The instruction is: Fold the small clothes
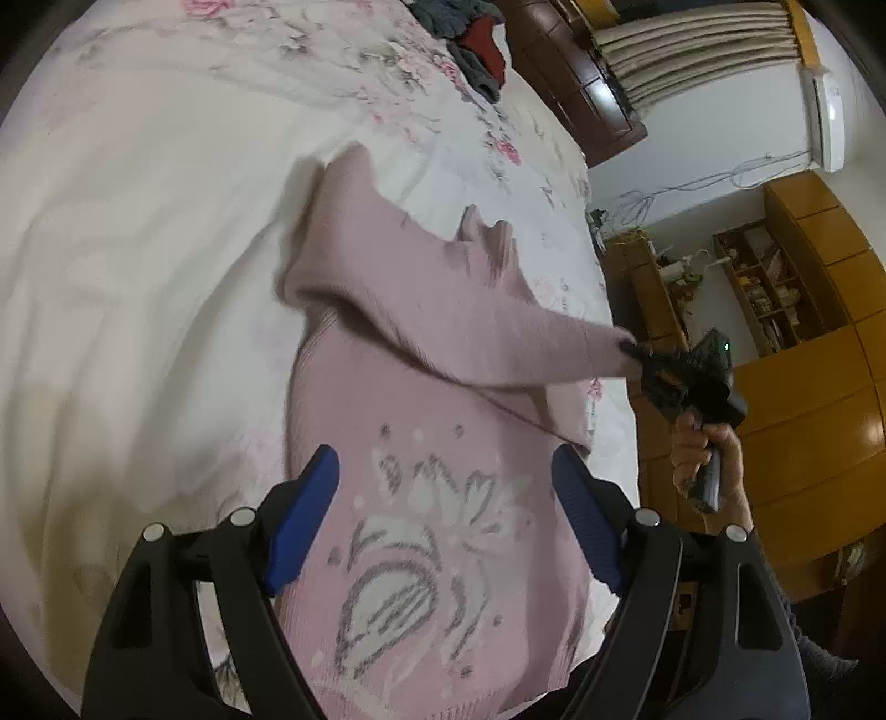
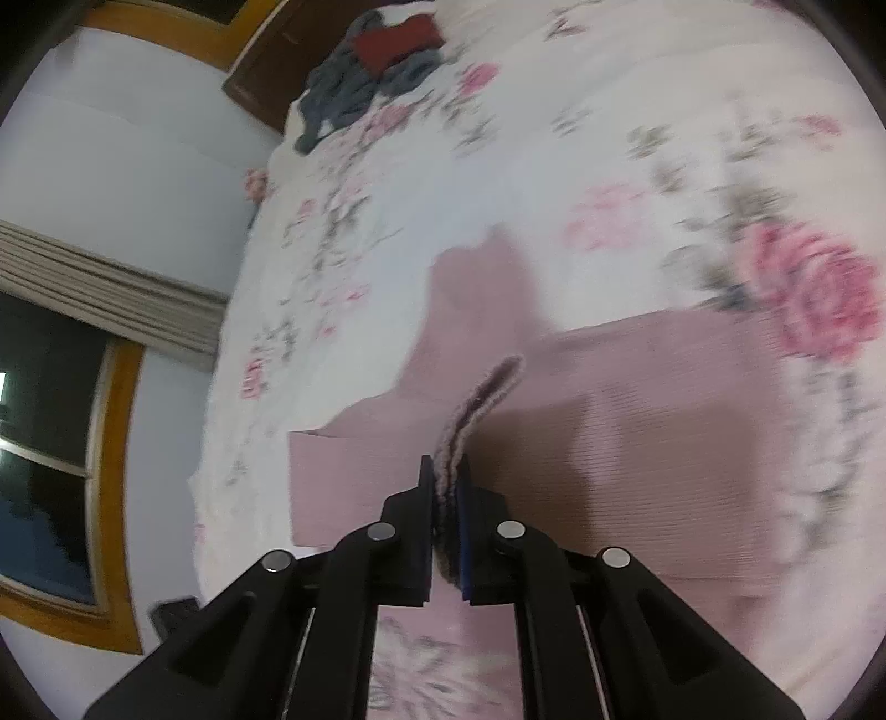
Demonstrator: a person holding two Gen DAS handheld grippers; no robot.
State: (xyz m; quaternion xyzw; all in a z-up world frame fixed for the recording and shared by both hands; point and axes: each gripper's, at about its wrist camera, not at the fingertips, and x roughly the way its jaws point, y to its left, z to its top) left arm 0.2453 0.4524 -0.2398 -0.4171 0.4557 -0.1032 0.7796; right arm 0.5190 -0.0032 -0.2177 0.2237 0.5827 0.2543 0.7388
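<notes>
A pink knitted sweater [image 1: 410, 498] with a white and grey flower pattern lies on the floral bedsheet [image 1: 138, 232]. My left gripper [image 1: 443, 482] hovers open over the sweater's patterned front, nothing between its blue pads. In the left wrist view my right gripper [image 1: 637, 350], held by a hand, is shut on the sweater's sleeve cuff [image 1: 598, 349] and holds the sleeve stretched out past the bed's right edge. The right wrist view shows the cuff [image 2: 470, 421] pinched between the right gripper's [image 2: 446, 476] pads, with the sweater [image 2: 637, 421] spread below it.
A heap of grey and red clothes [image 1: 476, 44] lies at the far end of the bed, also in the right wrist view as the clothes heap [image 2: 376, 61]. Wooden cabinets [image 1: 803, 343] and a dark headboard [image 1: 570, 83] stand to the right of the bed. A window [image 2: 50, 443] is beside the bed.
</notes>
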